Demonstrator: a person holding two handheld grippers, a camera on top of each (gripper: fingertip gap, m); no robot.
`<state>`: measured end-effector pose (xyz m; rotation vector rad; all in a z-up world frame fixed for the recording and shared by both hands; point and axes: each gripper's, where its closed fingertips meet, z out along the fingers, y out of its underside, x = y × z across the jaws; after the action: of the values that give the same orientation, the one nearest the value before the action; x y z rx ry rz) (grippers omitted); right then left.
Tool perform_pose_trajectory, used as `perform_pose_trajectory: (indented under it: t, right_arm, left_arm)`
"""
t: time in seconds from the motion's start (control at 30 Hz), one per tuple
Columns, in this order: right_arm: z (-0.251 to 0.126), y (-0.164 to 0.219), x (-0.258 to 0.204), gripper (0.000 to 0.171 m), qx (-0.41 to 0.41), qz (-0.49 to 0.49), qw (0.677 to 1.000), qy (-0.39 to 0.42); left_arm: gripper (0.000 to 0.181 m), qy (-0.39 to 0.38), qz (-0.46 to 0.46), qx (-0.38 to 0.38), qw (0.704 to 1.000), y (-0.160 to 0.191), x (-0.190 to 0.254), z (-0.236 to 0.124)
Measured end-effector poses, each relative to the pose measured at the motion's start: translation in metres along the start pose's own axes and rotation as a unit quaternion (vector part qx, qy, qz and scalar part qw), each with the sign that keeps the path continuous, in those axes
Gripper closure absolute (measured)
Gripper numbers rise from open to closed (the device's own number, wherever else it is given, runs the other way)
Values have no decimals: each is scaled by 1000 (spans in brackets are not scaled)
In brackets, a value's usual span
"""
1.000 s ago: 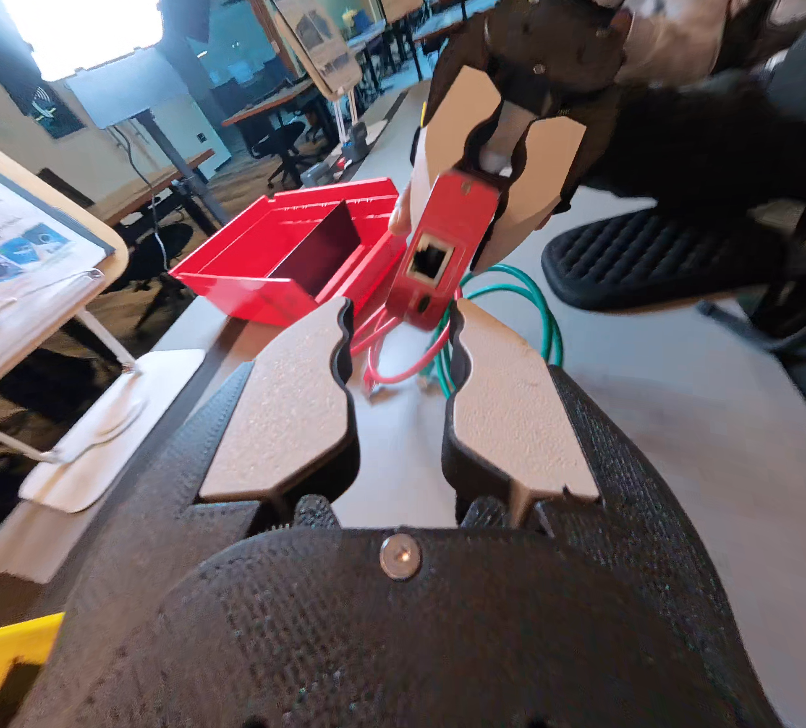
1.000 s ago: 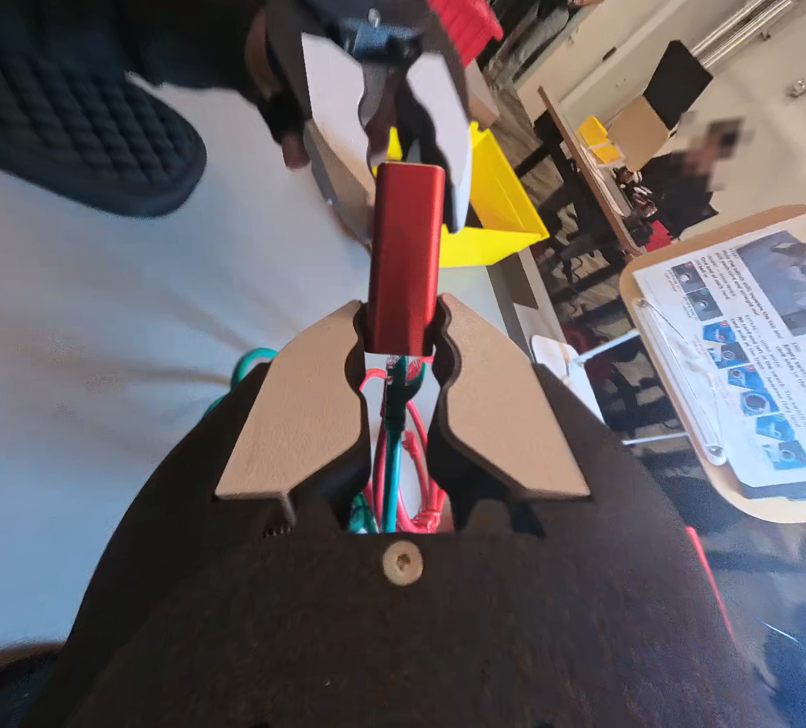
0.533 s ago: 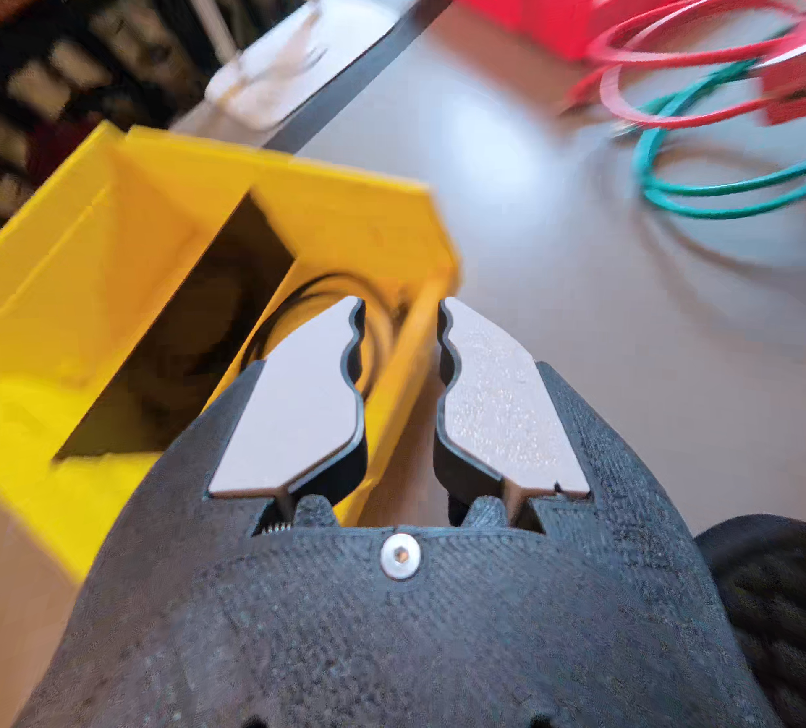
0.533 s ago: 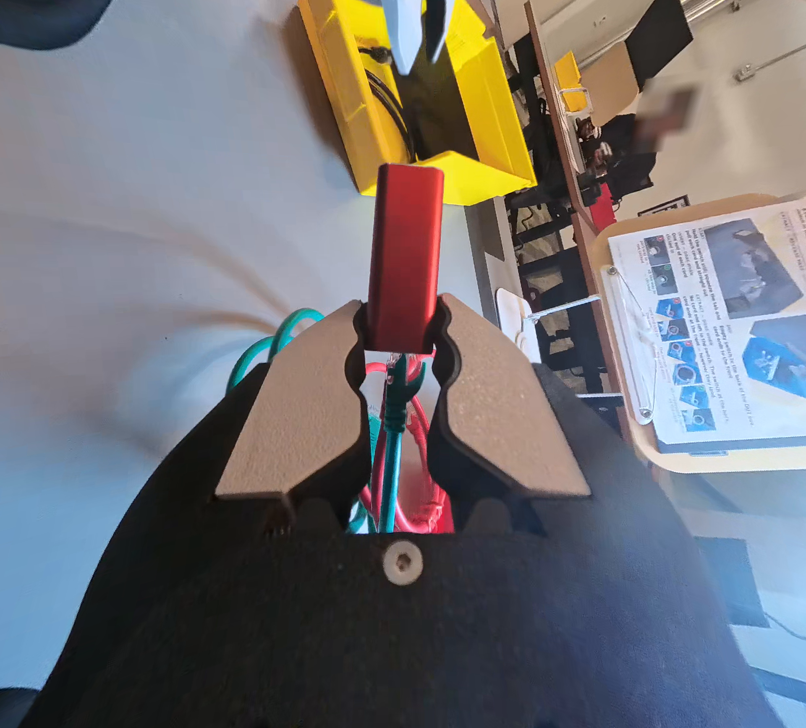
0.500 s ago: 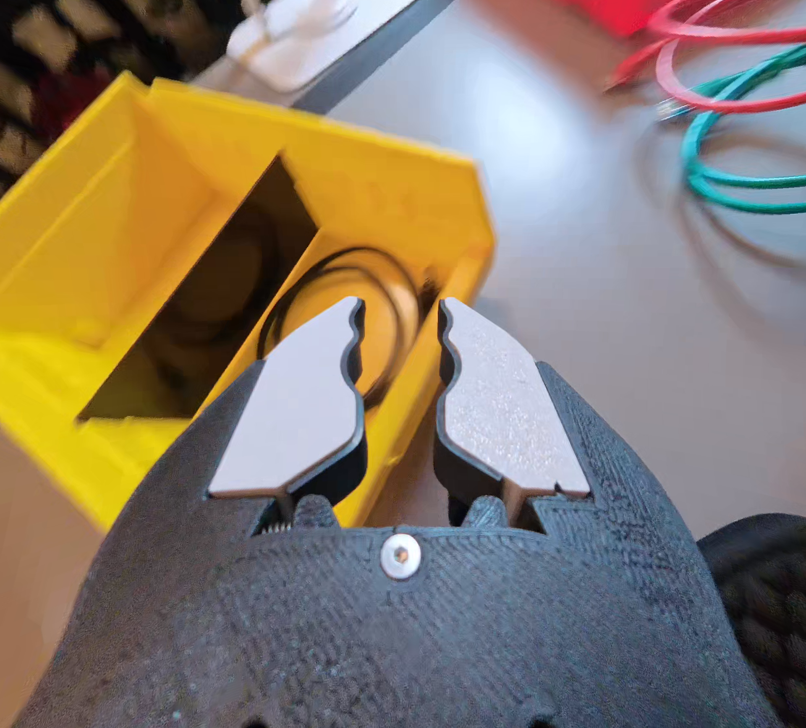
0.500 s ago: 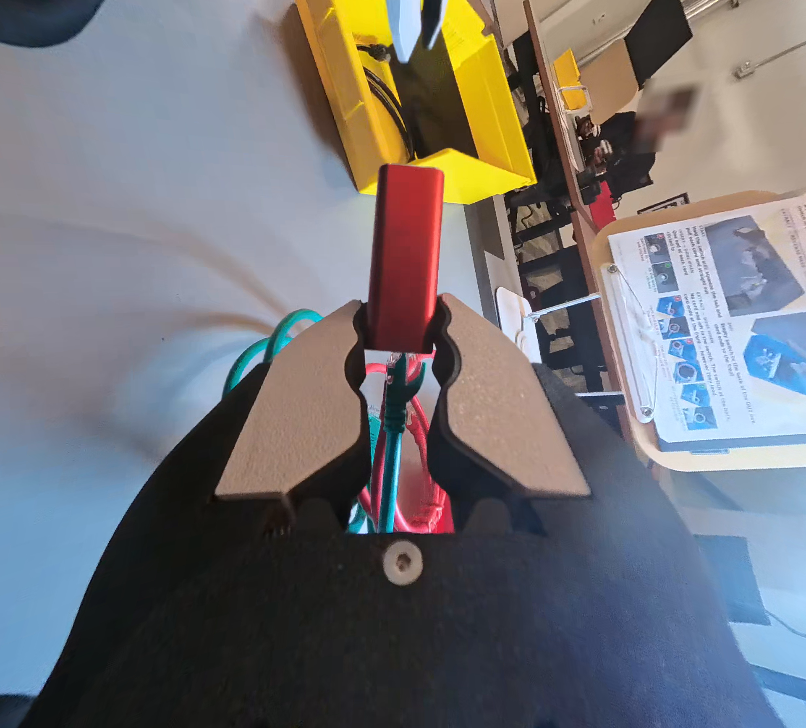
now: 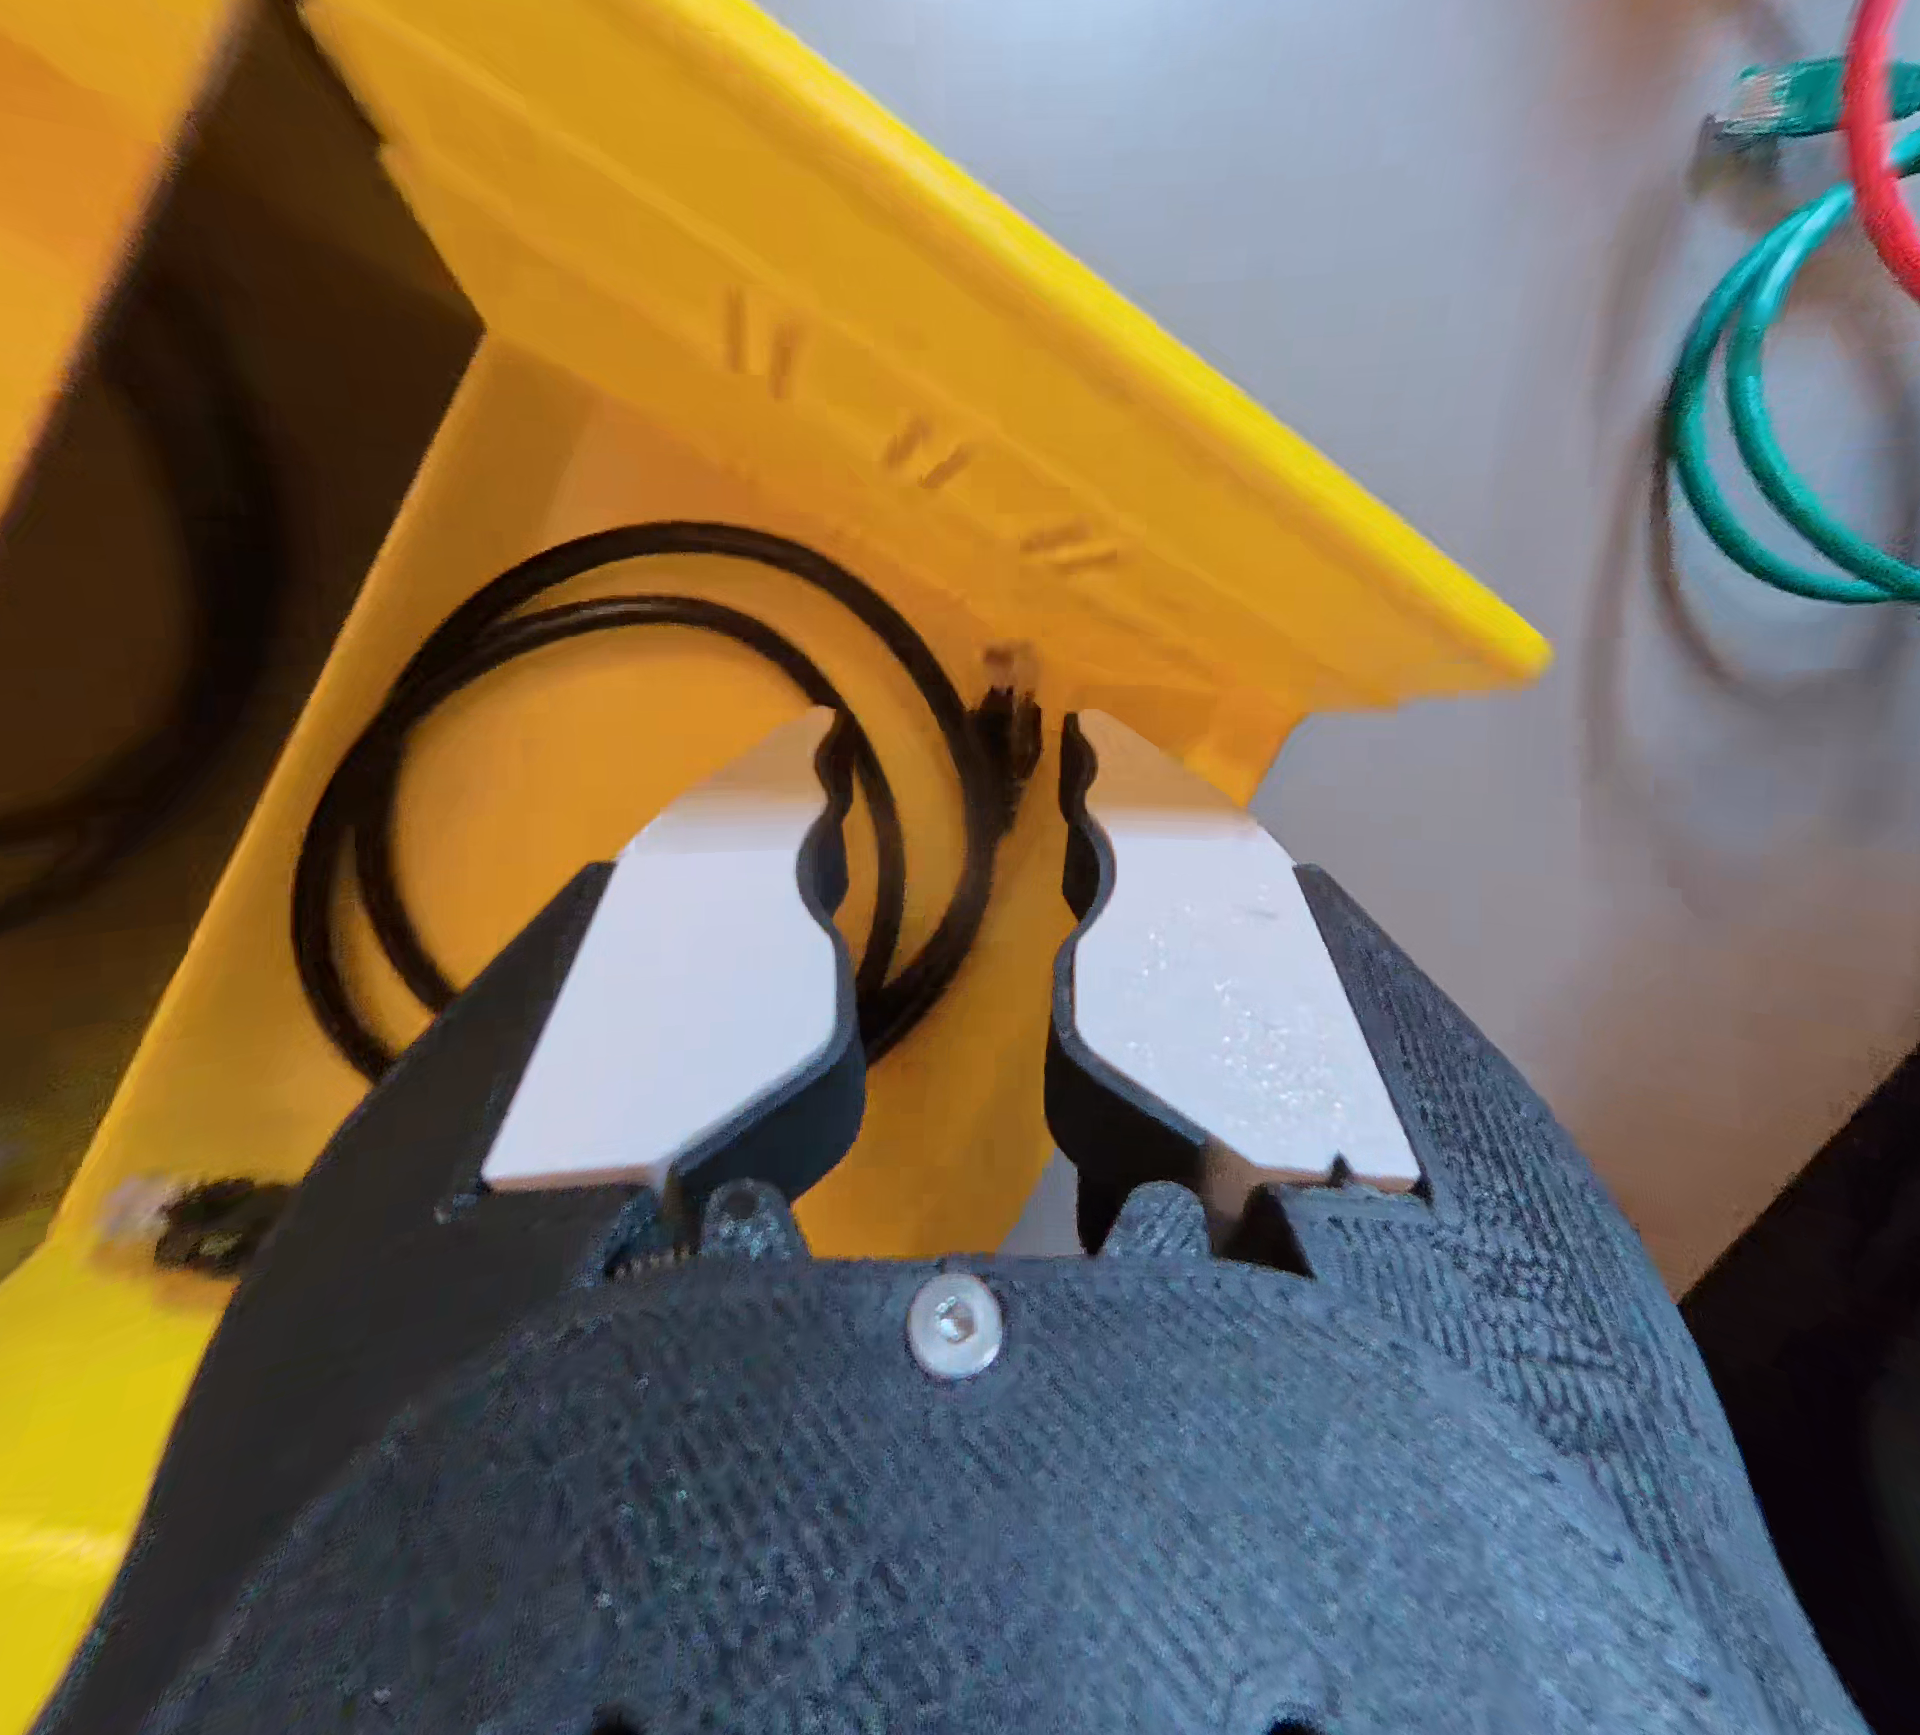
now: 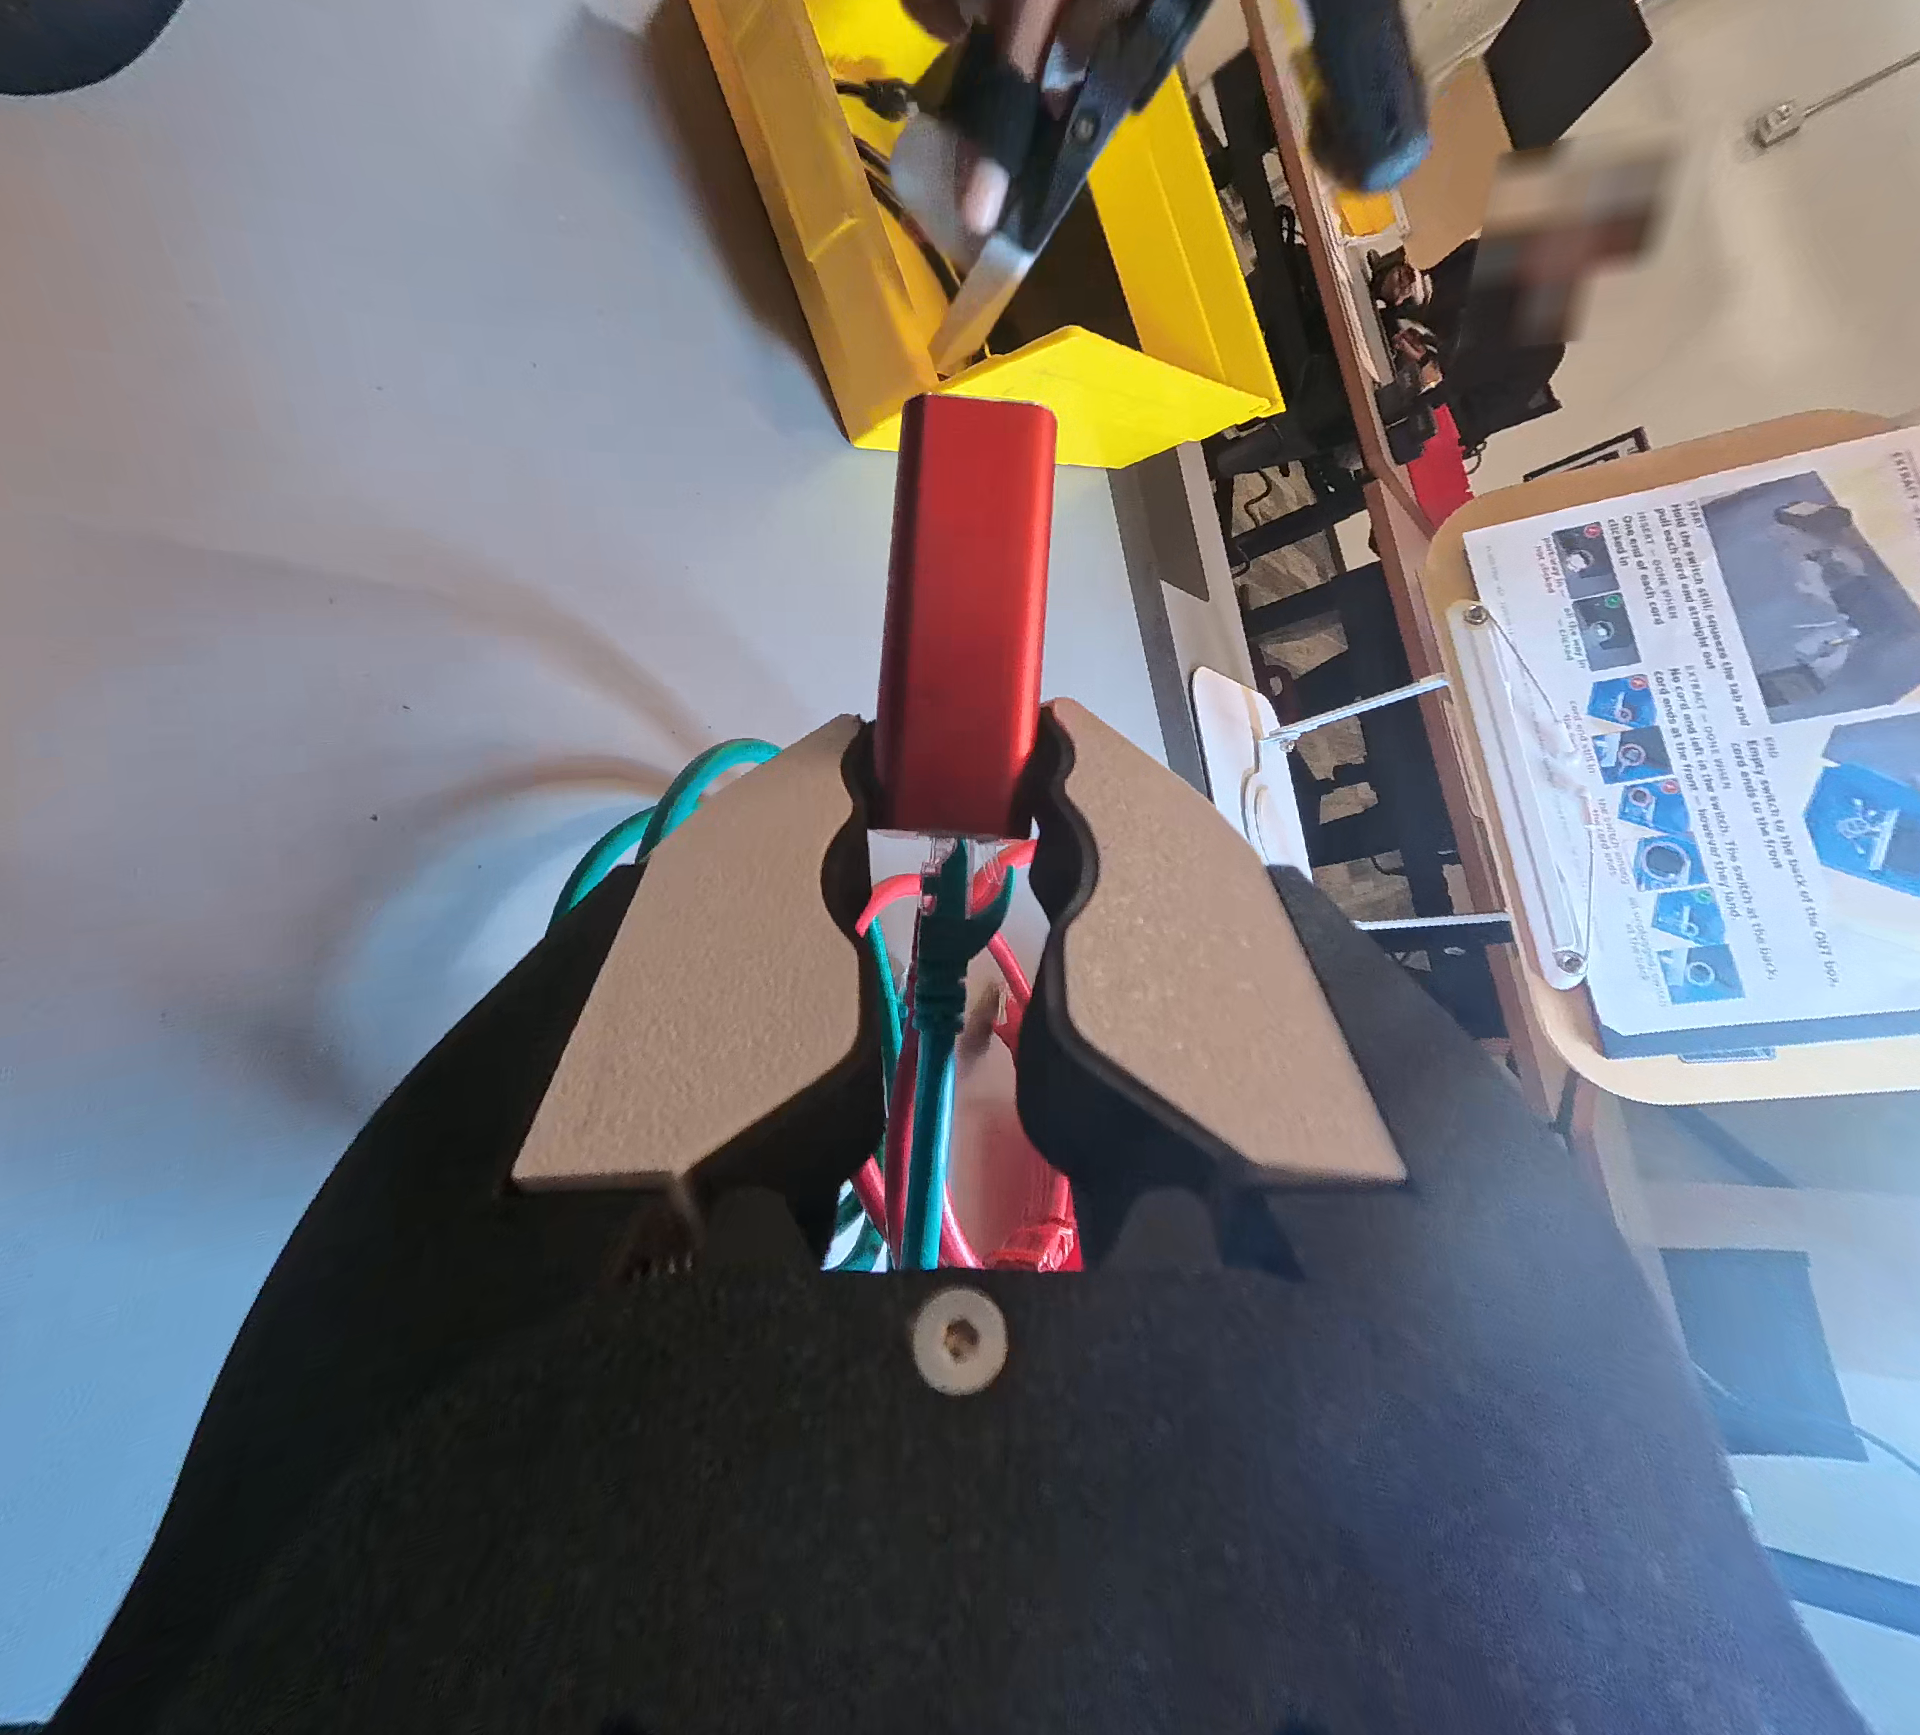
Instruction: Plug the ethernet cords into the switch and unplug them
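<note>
My left fingers (image 7: 727, 916) stand apart with nothing between them, and my left gripper (image 7: 951, 735) reaches down into the yellow bin (image 7: 831, 314). Its tips sit just over a coiled black cord (image 7: 644, 636) lying on the bin floor. The cord's plug (image 7: 1006, 719) stands right between my two tips, close to the bin's side wall; I cannot tell whether either tip touches it. A second plug end (image 7: 192, 1212) lies at the bin's lower left corner, blurred. A dark divider (image 7: 260, 314) splits the bin, and the coil lies in the compartment nearer to me.

My right gripper (image 8: 951, 755) is clamped on the red switch (image 8: 966, 615), holding it by its near end so that it stands out past my tips. A green cord (image 8: 940, 979) is plugged into the end facing me, and a red cord (image 8: 1013, 968) runs beside it between my fingers. Loops of green cord lie on the grey table (image 8: 364, 438).

From my right view, the left gripper dips into the near corner of the bin, well beyond the switch. A board with an instruction sheet (image 8: 1704, 729) stands off the table's edge to the right.
</note>
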<state>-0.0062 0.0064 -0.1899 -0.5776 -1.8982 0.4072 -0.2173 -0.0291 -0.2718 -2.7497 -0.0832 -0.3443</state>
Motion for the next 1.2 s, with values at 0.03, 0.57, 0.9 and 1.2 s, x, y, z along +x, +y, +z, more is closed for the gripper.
perform_pose_trajectory:
  t: [0.03, 0.57, 0.9, 1.2]
  right_arm:
    - [0, 0, 1, 145, 0, 1, 1000, 2]
    - [-26, 25, 43, 145, -9, 35, 997, 69]
    - [-54, 51, 54, 144, -14, 63, 992, 112]
    - [-57, 57, 59, 145, -10, 87, 989, 121]
  left_arm:
    - [142, -8, -4, -15, 1000, -1, -3, 9]
    - [176, -51, 274, 112, 954, 12, 117, -149]
    - [161, 177, 290, 91, 936, 104, 202, -62]
    - [154, 155, 365, 136, 908, 53, 230, -12]
